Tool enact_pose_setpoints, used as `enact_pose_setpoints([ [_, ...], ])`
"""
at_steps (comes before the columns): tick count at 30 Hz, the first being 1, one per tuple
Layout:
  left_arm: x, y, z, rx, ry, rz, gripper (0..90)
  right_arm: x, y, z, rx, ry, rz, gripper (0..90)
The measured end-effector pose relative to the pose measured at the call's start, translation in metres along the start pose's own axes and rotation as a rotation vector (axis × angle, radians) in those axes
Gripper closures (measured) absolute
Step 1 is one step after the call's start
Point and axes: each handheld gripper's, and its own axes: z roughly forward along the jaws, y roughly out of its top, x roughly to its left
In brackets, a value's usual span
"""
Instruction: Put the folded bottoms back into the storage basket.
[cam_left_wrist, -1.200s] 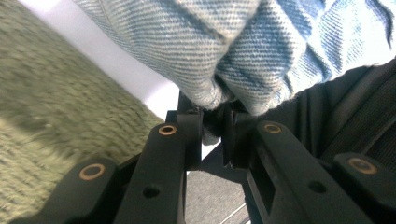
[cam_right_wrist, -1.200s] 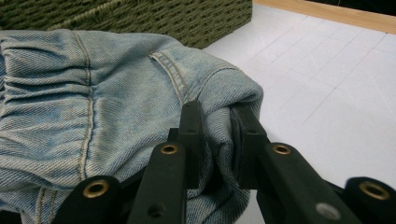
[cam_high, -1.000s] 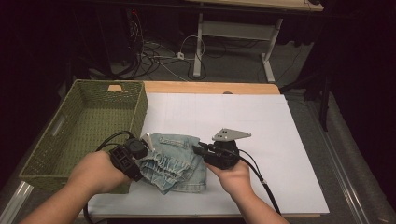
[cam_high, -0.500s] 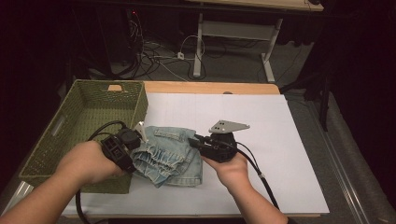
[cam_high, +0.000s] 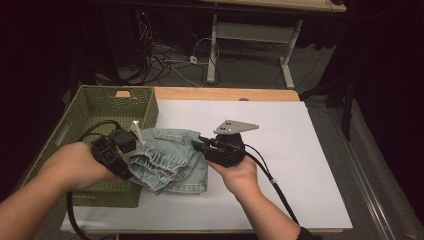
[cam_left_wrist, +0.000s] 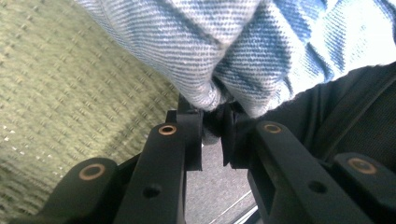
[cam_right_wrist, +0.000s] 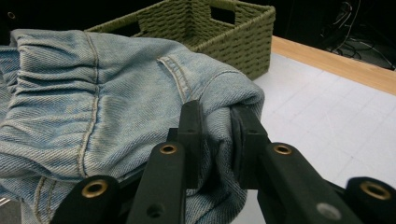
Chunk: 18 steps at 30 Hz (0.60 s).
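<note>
A folded pair of light blue denim shorts (cam_high: 167, 160) hangs off the white table top between my two grippers. My left gripper (cam_high: 131, 141) is shut on its left edge, next to the green woven basket (cam_high: 90, 107); in the left gripper view the denim (cam_left_wrist: 224, 51) is bunched between the jaws of that gripper (cam_left_wrist: 212, 126). On the right, my right gripper (cam_high: 197, 145) is shut on the other edge. The right gripper view shows a fold of the shorts (cam_right_wrist: 93, 93) pinched in this gripper (cam_right_wrist: 215, 121), with the basket (cam_right_wrist: 210, 23) behind.
The basket stands at the table's left side, open and with nothing visible inside. A white sheet (cam_high: 280, 145) covers the table to the right of the shorts. A wooden strip (cam_high: 225, 94) runs along the far edge. Cables and desk legs lie on the floor beyond.
Both hands have risen and shifted left toward the basket, carrying the shorts up off the table. The left hand now sits over the basket's near right corner.
</note>
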Motion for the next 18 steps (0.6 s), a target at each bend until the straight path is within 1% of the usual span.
enact_pose_setpoints([
  [4, 0.008, -0.009, -0.004, 0.0, 0.008, -0.011, 78.3, 0.006, 0.008, 0.009, 0.0, 0.007, -0.007, 76.8],
  [7, 0.017, -0.019, -0.006, -0.006, 0.009, -0.025, 78.2, 0.012, 0.016, 0.018, -0.001, 0.014, -0.012, 76.8],
  [9, 0.022, -0.025, -0.008, -0.005, 0.014, -0.029, 78.3, 0.015, 0.02, 0.025, -0.004, 0.022, -0.015, 76.8],
  [13, 0.033, -0.039, -0.01, -0.001, 0.02, -0.048, 78.2, 0.024, 0.027, 0.042, 0.002, 0.032, -0.038, 76.8],
  [18, 0.046, -0.054, -0.008, -0.008, 0.032, -0.075, 78.3, 0.033, 0.034, 0.061, 0.006, 0.05, -0.048, 76.8],
])
